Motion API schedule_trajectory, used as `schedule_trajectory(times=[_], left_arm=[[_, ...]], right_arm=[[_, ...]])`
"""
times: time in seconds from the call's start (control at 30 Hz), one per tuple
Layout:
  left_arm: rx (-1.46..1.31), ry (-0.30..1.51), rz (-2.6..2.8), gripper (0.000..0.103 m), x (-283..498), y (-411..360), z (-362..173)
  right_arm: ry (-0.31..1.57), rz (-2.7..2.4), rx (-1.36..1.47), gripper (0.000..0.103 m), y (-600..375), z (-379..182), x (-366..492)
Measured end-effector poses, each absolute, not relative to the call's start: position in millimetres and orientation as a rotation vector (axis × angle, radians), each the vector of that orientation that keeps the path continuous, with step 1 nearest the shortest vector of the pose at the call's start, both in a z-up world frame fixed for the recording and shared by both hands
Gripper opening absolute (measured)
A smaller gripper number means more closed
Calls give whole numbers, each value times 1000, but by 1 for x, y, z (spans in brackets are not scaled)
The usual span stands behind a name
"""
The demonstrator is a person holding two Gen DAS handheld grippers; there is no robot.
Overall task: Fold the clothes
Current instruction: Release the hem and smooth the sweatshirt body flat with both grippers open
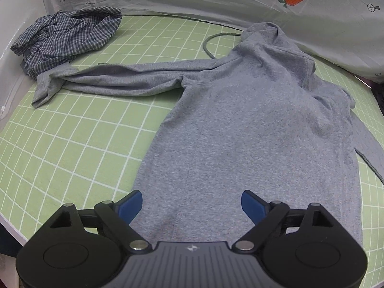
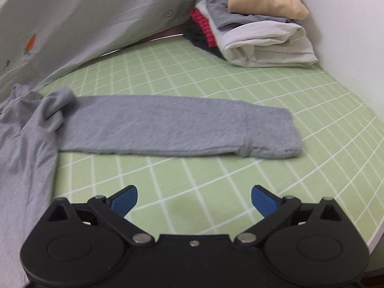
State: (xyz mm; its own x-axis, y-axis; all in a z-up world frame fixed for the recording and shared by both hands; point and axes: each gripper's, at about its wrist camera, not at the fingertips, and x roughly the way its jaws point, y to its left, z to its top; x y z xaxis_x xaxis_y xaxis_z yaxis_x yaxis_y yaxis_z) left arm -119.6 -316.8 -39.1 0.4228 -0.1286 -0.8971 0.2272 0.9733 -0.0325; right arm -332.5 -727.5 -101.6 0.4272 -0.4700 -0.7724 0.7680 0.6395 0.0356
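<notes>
A grey long-sleeved shirt lay spread out on a green mat with white grid lines. In the left wrist view its body ran up the middle, and one sleeve reached out to the left. The end of that sleeve lay just beside a crumpled blue checked shirt near the far left edge. A thin grey cord curled on the mat close to the top of the grey shirt. Behind it all hung a pale cloth with a little carrot picture.

The left gripper was over the bottom part of the grey shirt. Its blue jaws stood wide apart and held nothing.

In the right wrist view, the other sleeve lay flat and straight across the mat, reaching to the right. The right gripper was over bare mat, near that sleeve but not touching it. Its jaws were wide open too, with nothing in them. A pile of folded clothes sat in the far right corner, with a tan one on top.
</notes>
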Motion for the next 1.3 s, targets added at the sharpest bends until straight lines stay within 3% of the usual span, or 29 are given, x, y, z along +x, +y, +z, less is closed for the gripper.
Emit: schedule_trajectory(times=[0.33, 0.97, 1.3], left_arm=[[168, 1133, -163, 90, -107, -351, -41], [108, 1158, -148, 90, -99, -366, -49], [23, 1138, -133, 91, -115, -318, -46]], right_arm=[[852, -981, 360, 103, -821, -127, -325], [836, -1397, 334, 103, -943, -132, -400], [803, -1251, 426, 102, -877, -113, -389]])
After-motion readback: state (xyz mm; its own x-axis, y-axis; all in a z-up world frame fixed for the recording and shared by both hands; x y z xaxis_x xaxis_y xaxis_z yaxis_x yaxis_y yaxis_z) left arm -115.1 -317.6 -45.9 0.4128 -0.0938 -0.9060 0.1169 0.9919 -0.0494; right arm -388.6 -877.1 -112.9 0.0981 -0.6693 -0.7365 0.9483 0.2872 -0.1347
